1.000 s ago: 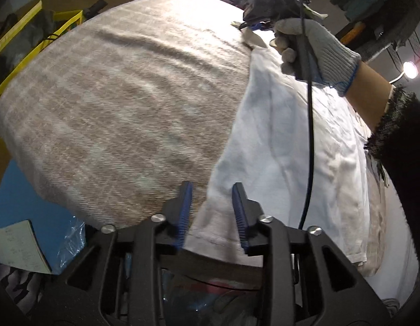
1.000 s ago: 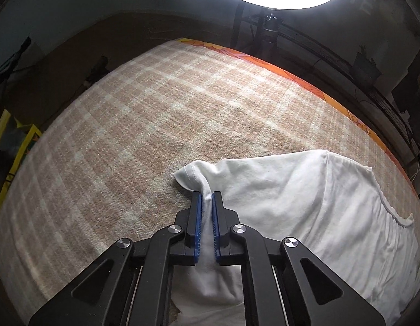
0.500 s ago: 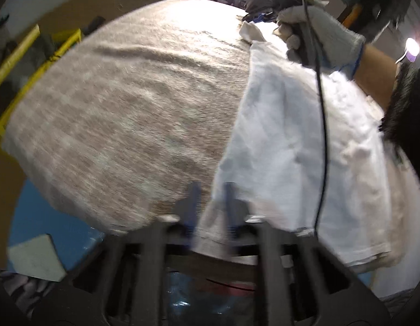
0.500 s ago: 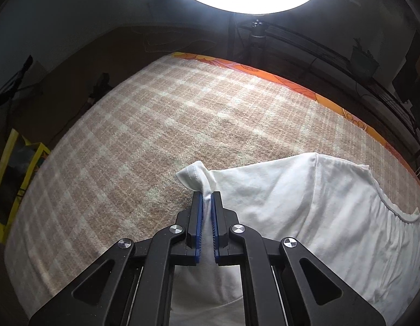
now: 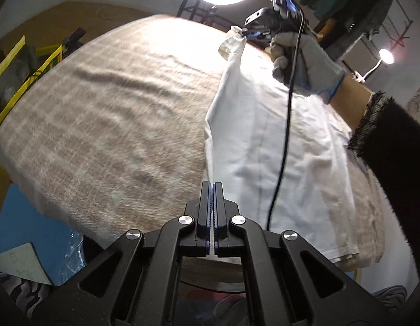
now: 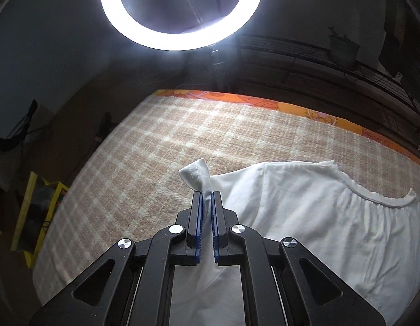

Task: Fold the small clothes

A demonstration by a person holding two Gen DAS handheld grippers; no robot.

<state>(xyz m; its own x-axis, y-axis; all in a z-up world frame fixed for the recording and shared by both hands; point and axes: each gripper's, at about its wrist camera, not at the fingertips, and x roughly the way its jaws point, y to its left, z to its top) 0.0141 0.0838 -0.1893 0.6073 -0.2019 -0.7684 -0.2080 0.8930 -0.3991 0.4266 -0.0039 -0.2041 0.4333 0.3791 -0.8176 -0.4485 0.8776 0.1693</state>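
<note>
A small white shirt [image 5: 277,135] lies on a beige checked blanket [image 5: 114,114] over the table. My left gripper [image 5: 212,186] is shut on the shirt's near left edge and holds it raised. My right gripper [image 6: 206,194] is shut on the shirt's far left corner [image 6: 196,175], lifted above the blanket; it also shows in the left wrist view [image 5: 250,35], held by a gloved hand [image 5: 302,59]. The shirt's neckline [image 6: 378,201] lies at the right in the right wrist view. The left edge hangs taut between both grippers.
A ring light [image 6: 180,11] stands beyond the table's far edge, with an orange patterned border [image 6: 291,106] there. A yellow frame [image 5: 22,62] stands left of the table. A black cable [image 5: 283,141] hangs over the shirt. A notebook [image 5: 19,263] lies low at the left.
My left gripper has closed on the shirt's near edge and lifted it. My right gripper has raised the far corner higher above the blanket.
</note>
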